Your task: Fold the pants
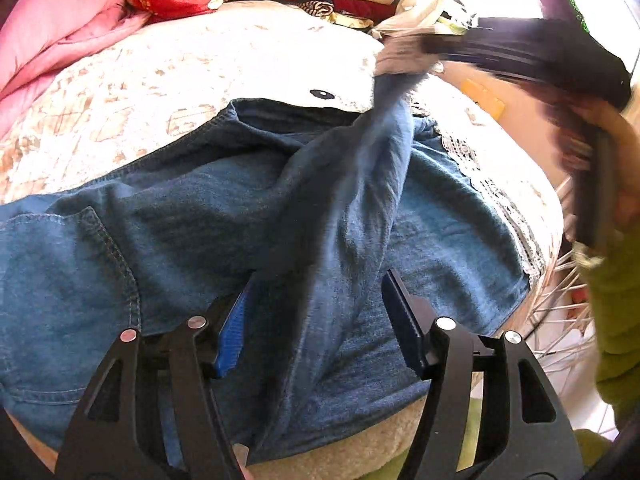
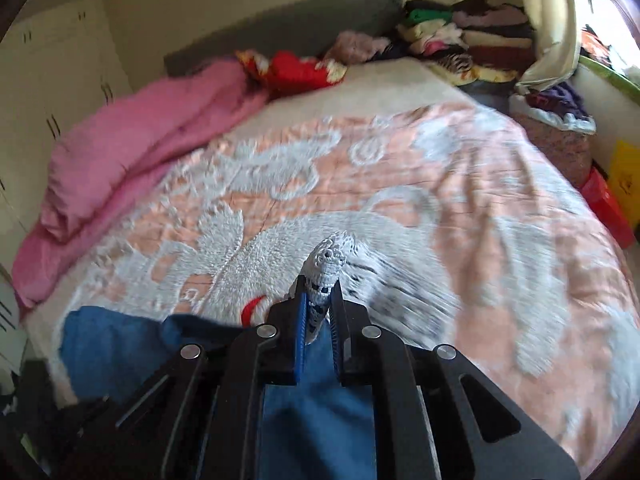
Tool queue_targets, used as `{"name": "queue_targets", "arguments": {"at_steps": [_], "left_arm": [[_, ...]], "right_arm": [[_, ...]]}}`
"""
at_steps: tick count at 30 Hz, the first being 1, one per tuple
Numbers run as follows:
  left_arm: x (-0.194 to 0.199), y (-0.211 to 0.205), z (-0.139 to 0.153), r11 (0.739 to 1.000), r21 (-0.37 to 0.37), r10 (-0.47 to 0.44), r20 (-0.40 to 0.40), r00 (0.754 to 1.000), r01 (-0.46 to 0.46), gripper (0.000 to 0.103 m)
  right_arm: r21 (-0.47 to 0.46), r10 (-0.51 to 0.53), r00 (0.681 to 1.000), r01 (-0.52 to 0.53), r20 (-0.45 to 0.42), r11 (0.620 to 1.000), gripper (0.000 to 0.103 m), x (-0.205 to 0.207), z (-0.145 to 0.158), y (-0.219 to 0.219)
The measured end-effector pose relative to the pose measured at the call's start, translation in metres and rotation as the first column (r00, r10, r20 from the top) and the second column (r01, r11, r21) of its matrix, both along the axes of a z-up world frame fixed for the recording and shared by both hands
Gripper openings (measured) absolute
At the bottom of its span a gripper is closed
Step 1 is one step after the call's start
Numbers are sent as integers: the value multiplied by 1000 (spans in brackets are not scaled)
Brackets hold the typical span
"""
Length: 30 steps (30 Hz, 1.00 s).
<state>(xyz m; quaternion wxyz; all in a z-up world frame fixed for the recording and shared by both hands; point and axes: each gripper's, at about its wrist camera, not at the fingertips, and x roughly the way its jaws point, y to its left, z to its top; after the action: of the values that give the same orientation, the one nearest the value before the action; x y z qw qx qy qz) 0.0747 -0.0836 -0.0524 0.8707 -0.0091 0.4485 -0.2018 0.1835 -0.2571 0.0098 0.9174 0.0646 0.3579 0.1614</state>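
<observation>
Blue denim pants [image 1: 200,216] with white lace hems lie spread on the bed near its front edge. My left gripper [image 1: 316,300] is open and hovers just above the pants, empty, with a raised fold of denim between its fingers. My right gripper [image 2: 320,300] is shut on the lace hem [image 2: 328,264] of one pant leg and holds it lifted above the bed. In the left wrist view that leg [image 1: 384,152] rises up to the blurred right gripper [image 1: 404,60] at upper right. The pants also show in the right wrist view [image 2: 108,344].
The bed has a peach and white patterned cover [image 2: 400,184]. A pink quilt [image 2: 132,148] lies along the left side. Red cloth [image 2: 300,68] and stacked folded clothes [image 2: 472,40] sit at the far end. A white wire basket [image 1: 560,312] stands beside the bed.
</observation>
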Motion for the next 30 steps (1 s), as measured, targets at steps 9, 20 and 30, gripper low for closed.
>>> {"name": "queue_targets", "arguments": {"at_steps": [9, 20, 30], "left_arm": [[-6, 8, 14, 999, 24, -47, 60, 997, 46, 1], [-28, -1, 16, 981, 141, -143, 63, 988, 133, 1], [-24, -11, -6, 965, 196, -176, -25, 984, 177, 6]], "right_arm": [[96, -59, 993, 69, -102, 993, 10, -97, -9, -74], [145, -81, 958, 124, -276, 982, 10, -155, -77, -87], [152, -126, 944, 178, -304, 972, 9, -164, -100, -99]]}}
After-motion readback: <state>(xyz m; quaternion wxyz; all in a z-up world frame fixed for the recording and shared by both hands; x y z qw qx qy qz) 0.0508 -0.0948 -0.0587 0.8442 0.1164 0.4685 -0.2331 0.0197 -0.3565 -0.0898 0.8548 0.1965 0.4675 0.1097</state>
